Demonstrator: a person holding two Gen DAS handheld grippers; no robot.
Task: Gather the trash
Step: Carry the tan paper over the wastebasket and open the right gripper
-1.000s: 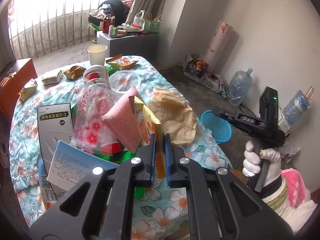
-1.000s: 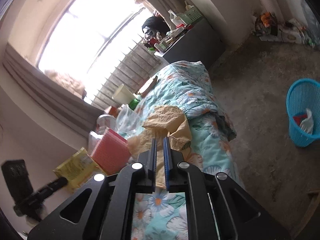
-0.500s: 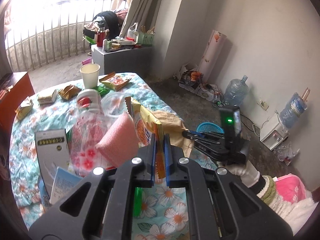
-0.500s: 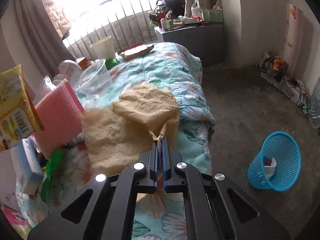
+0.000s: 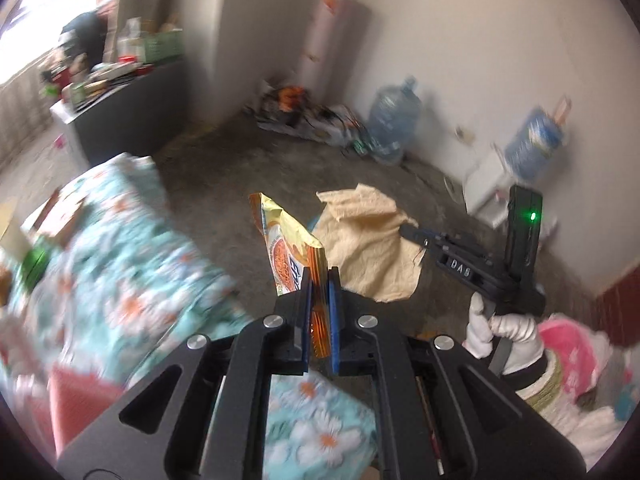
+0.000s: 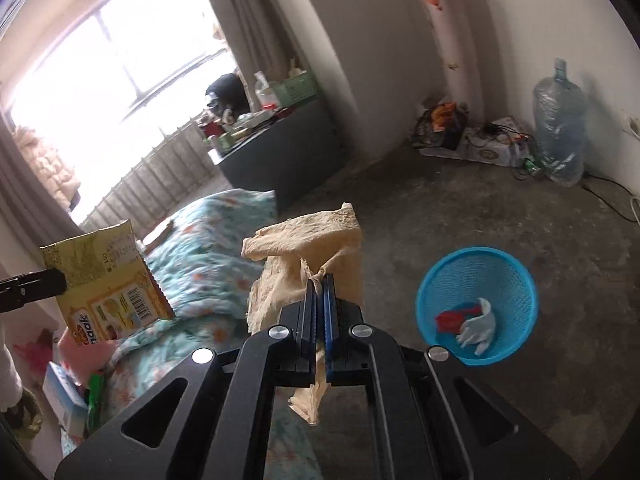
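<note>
A yellow and orange foil snack wrapper [image 5: 294, 256] has a pale yellow back printed with a black barcode [image 6: 104, 284]. Right of it hangs a crumpled tan paper sheet [image 6: 308, 248]. The black plastic left gripper [image 5: 319, 280] and black plastic right gripper [image 6: 319, 288] carry blue pads. Near left lies a turquoise quilt [image 6: 208, 256] patterned with white and orange flowers. On the grey concrete floor [image 6: 460, 208], right, stands a bright blue mesh plastic basket [image 6: 516, 288] holding red and white scraps. Far right, a translucent blue water jug [image 6: 560, 128] leans on the white wall. A white glove [image 5: 504, 332] covers the hand on the right.
</note>
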